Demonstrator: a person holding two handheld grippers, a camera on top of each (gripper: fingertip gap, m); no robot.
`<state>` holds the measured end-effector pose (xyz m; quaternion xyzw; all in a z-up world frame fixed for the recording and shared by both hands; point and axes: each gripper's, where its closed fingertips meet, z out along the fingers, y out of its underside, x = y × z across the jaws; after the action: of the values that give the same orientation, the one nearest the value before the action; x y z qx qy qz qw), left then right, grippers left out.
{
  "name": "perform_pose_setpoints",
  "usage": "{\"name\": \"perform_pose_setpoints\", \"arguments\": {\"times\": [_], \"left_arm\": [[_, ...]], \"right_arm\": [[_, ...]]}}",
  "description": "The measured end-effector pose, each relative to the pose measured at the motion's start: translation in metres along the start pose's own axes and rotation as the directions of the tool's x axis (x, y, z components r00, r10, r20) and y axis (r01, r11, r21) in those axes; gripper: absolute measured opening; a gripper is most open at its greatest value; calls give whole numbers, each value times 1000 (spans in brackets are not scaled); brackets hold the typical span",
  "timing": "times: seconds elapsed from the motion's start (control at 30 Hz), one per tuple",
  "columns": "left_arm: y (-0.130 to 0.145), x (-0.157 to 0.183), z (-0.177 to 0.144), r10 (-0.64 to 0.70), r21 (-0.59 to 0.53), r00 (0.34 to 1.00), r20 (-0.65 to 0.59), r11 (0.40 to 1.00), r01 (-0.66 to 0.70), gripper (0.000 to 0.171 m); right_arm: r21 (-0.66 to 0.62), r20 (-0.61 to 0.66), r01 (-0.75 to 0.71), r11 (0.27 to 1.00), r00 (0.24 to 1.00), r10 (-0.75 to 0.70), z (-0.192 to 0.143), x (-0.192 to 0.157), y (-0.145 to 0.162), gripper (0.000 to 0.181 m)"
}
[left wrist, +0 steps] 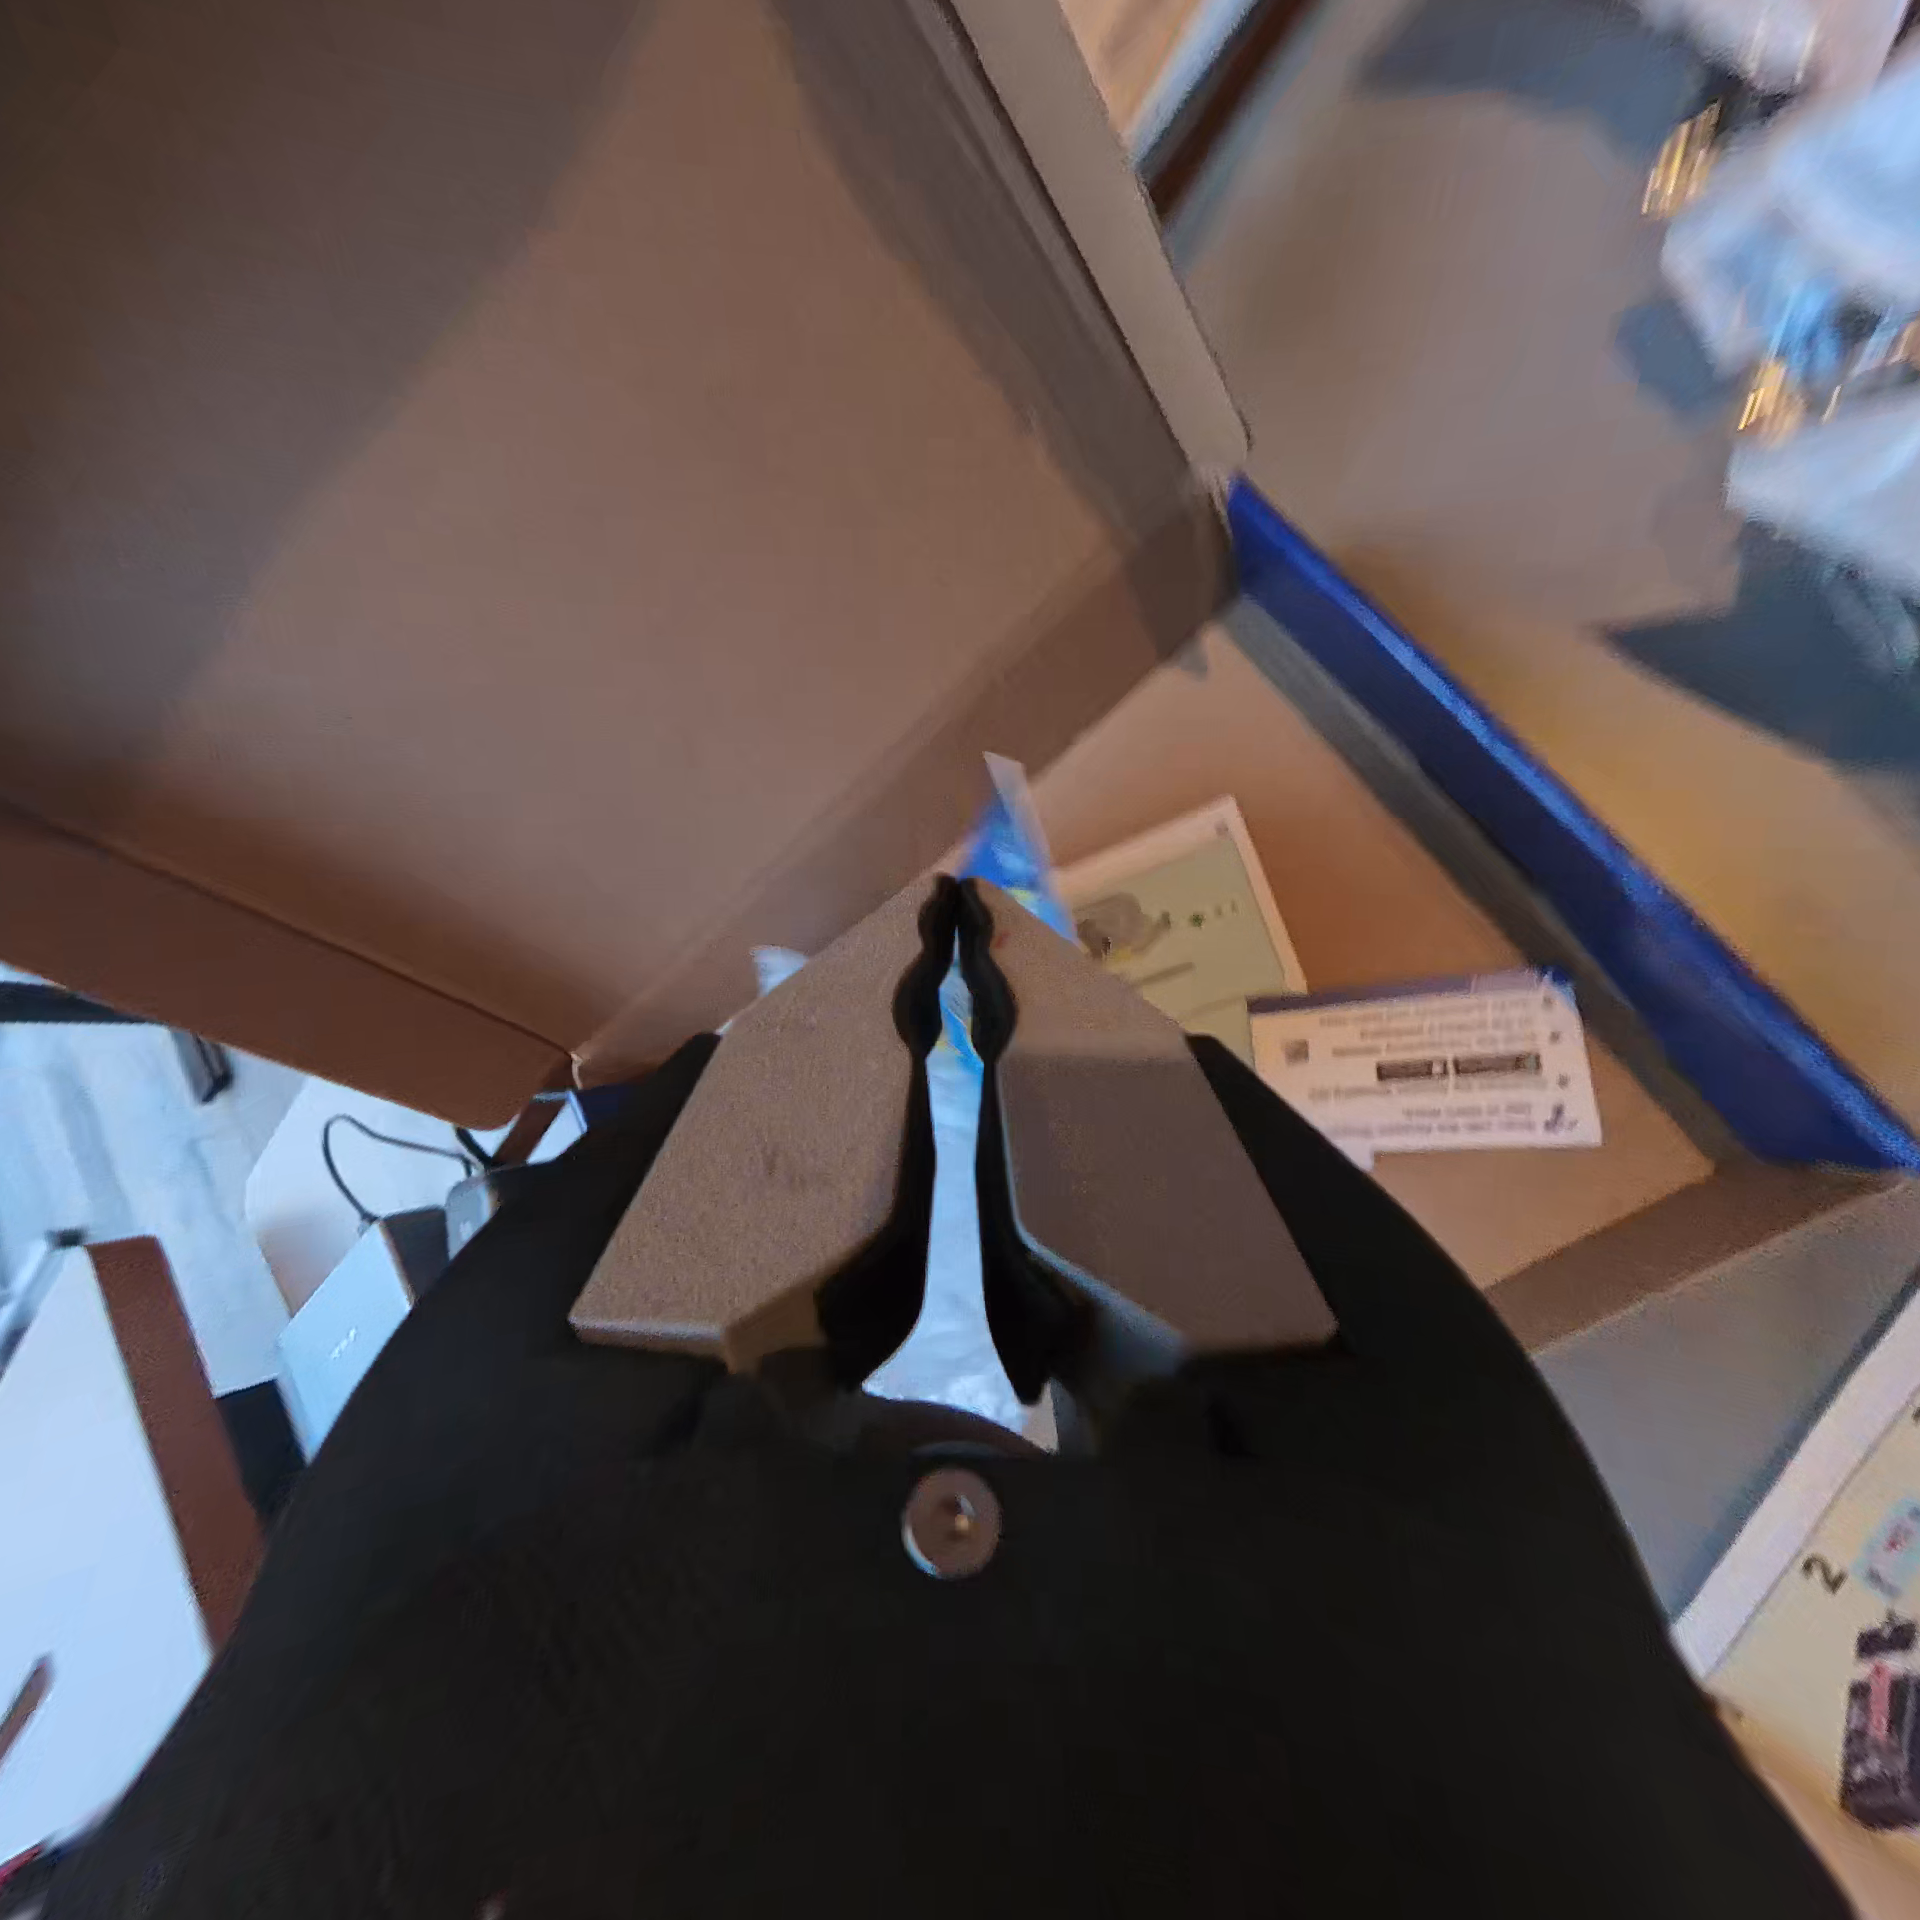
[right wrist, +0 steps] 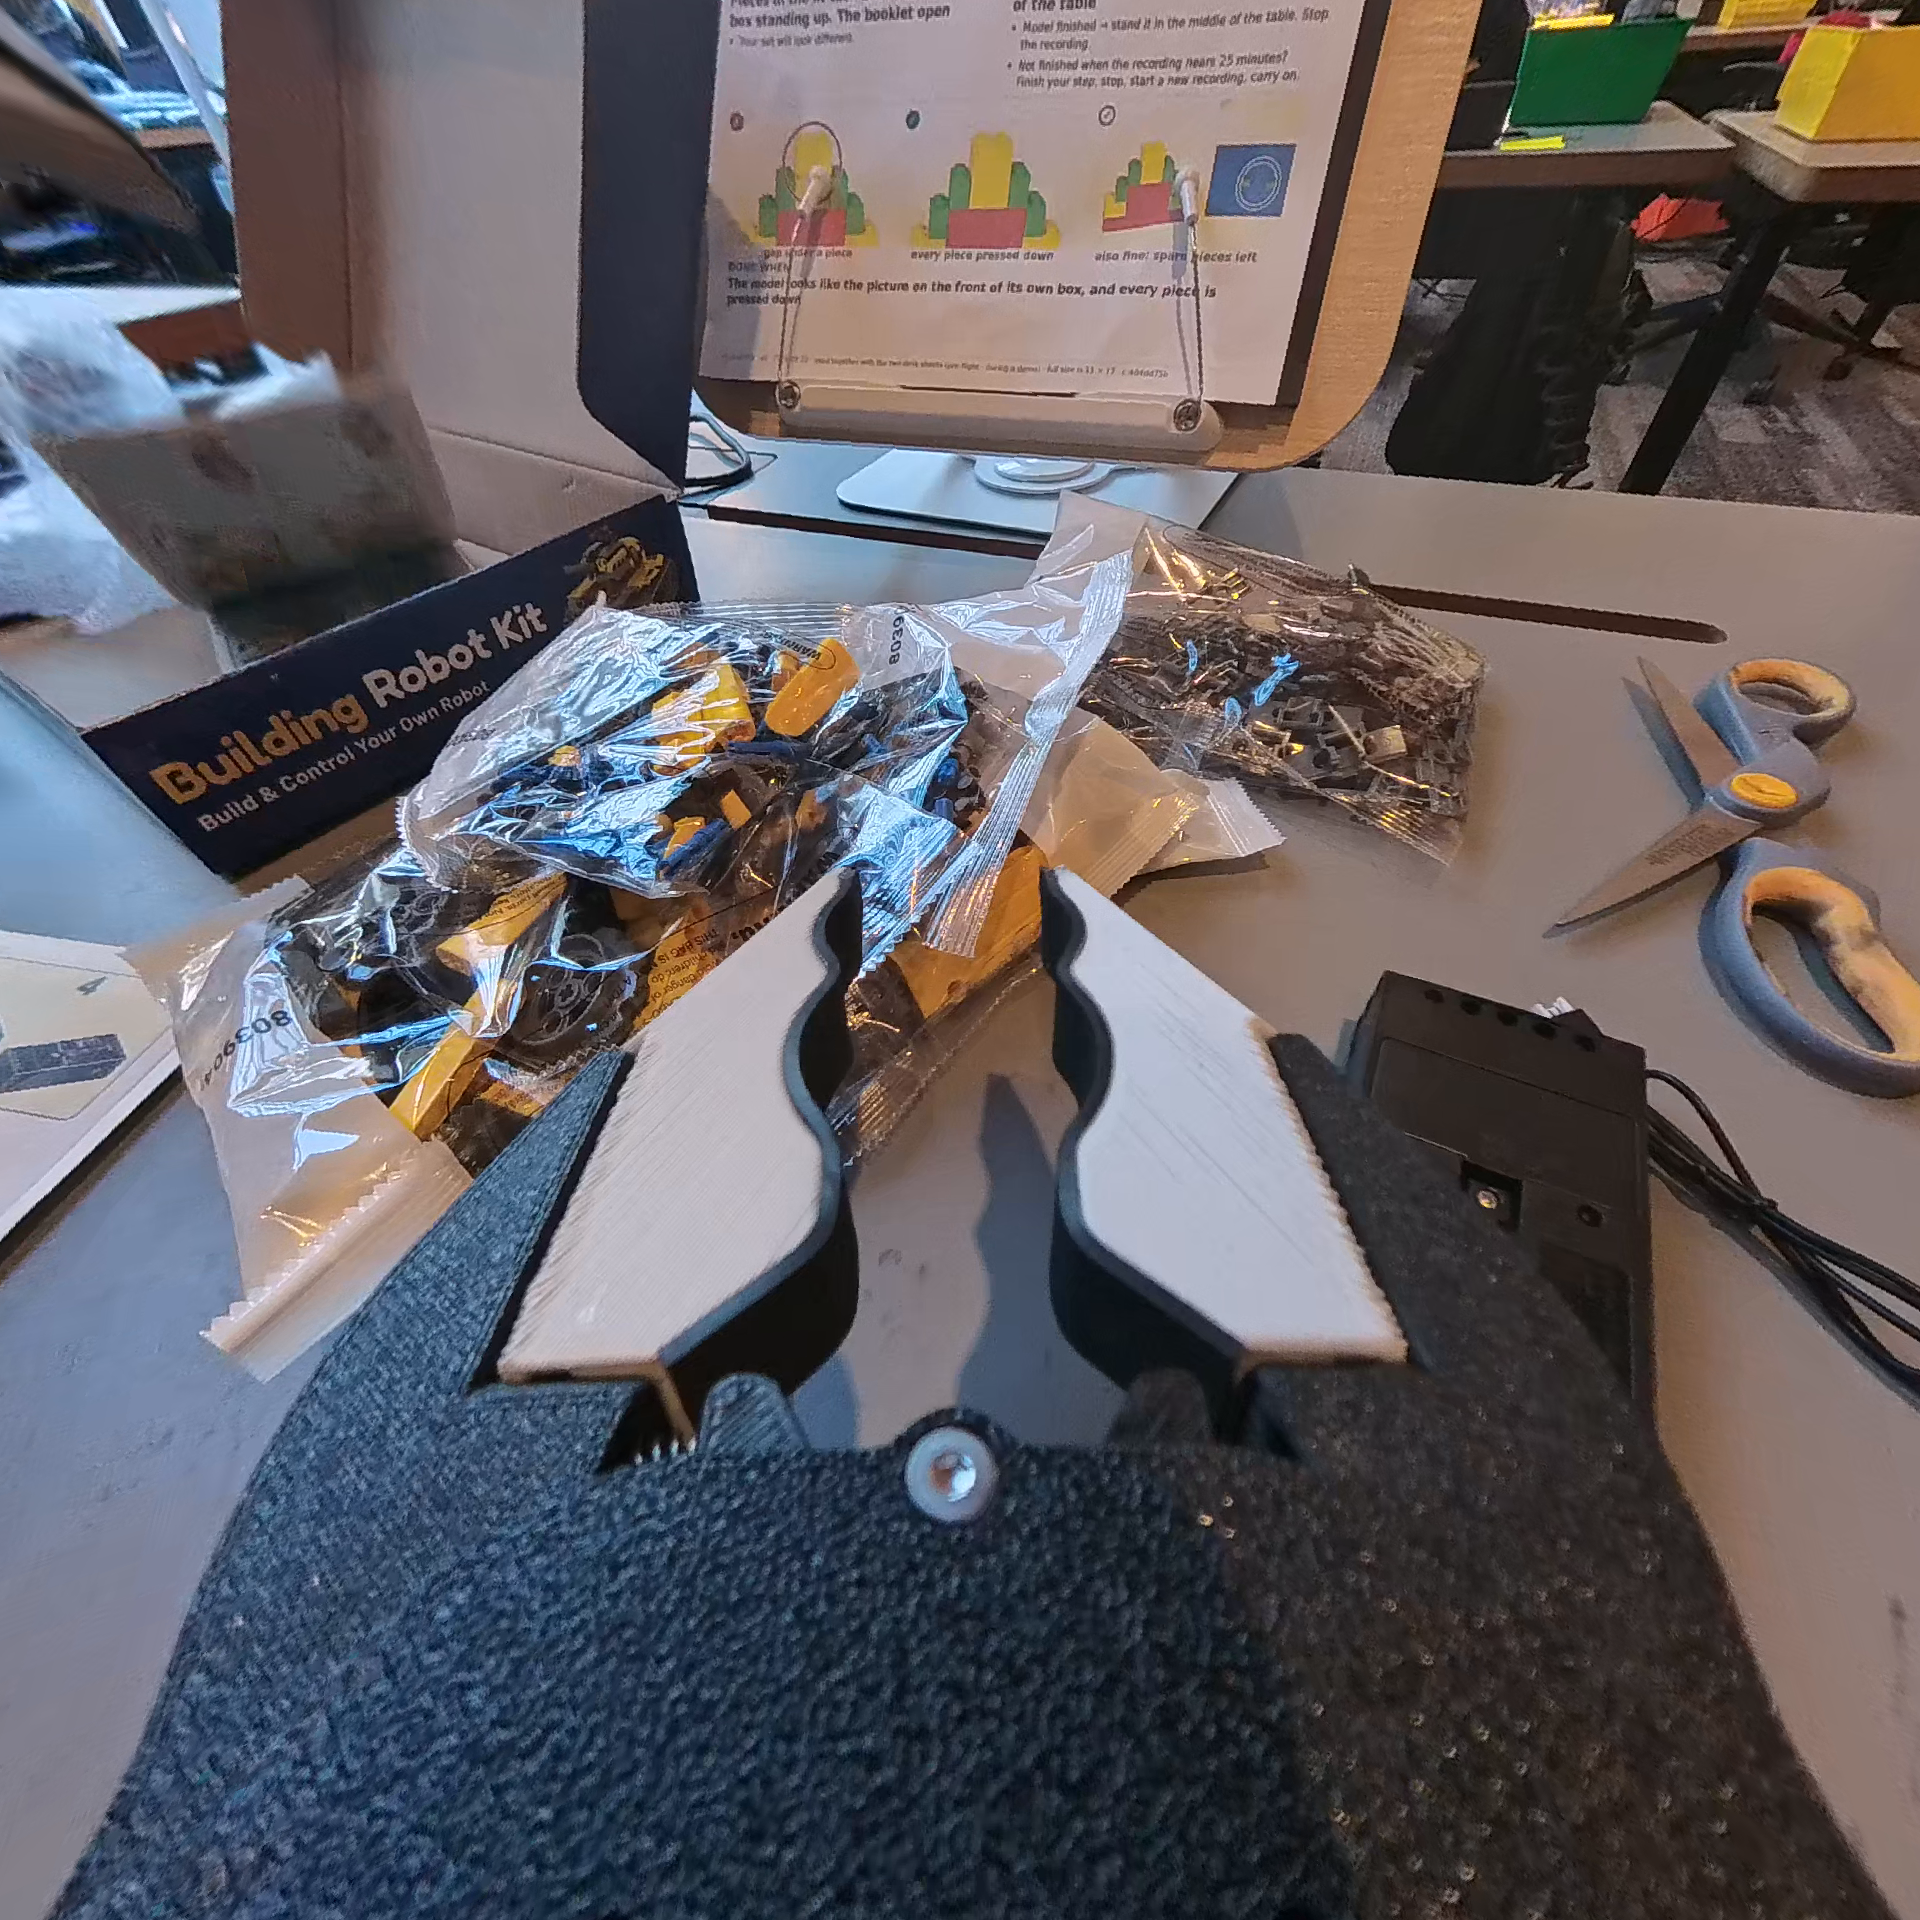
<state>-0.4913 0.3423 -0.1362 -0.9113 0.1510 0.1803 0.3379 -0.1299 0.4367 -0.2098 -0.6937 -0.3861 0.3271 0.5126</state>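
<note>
In the left wrist view my left gripper [left wrist: 957,896] is shut, its fingertips pressed together on a thin clear plastic bag [left wrist: 956,1226] with blue print that shows between the fingers and pokes out past the tips. It hangs over an open cardboard box [left wrist: 1351,1226] with a blue rim [left wrist: 1558,831]. In the right wrist view my right gripper [right wrist: 948,904] is open and empty, low over the grey table [right wrist: 1351,935]. Its tips are just above a pile of clear bags of yellow and black parts [right wrist: 644,790].
A raised brown box flap [left wrist: 520,416] fills the left view; leaflets [left wrist: 1423,1060] lie in the box. On the table are the dark blue box [right wrist: 384,707], a bag of dark parts [right wrist: 1299,675], a black battery box with wires [right wrist: 1507,1122], scissors [right wrist: 1766,831], a booklet [right wrist: 62,1039] and an instruction sheet on a stand [right wrist: 1018,208]. Left tips to right tips: about 40 cm.
</note>
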Motion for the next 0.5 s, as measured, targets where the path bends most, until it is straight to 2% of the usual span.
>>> {"name": "perform_pose_setpoints", "arguments": {"times": [0.1,0.17,0.2,0.4,0.5], "left_arm": [[-28,-21,-28,-105,170,994,22,980,100,0],[-33,-16,-36,-132,193,990,-55,971,141,0],[-27,-8,-34,-138,145,984,-109,978,153,0],[25,39,-4,-36,-76,982,-187,997,22,3],[57,71,5,-8,-208,955,-298,977,-57,37]], "right_arm": [[8,2,6,1000,1000,-6,-1,-1,-1,35],[10,7,14,1000,1000,-14,-1,-2,-1,36],[8,4,17,1000,1000,-17,0,-2,-1,36],[5,-3,26,1000,1000,-26,0,-2,-1,37],[5,-3,22,1000,1000,-22,0,-2,-1,37]]}}
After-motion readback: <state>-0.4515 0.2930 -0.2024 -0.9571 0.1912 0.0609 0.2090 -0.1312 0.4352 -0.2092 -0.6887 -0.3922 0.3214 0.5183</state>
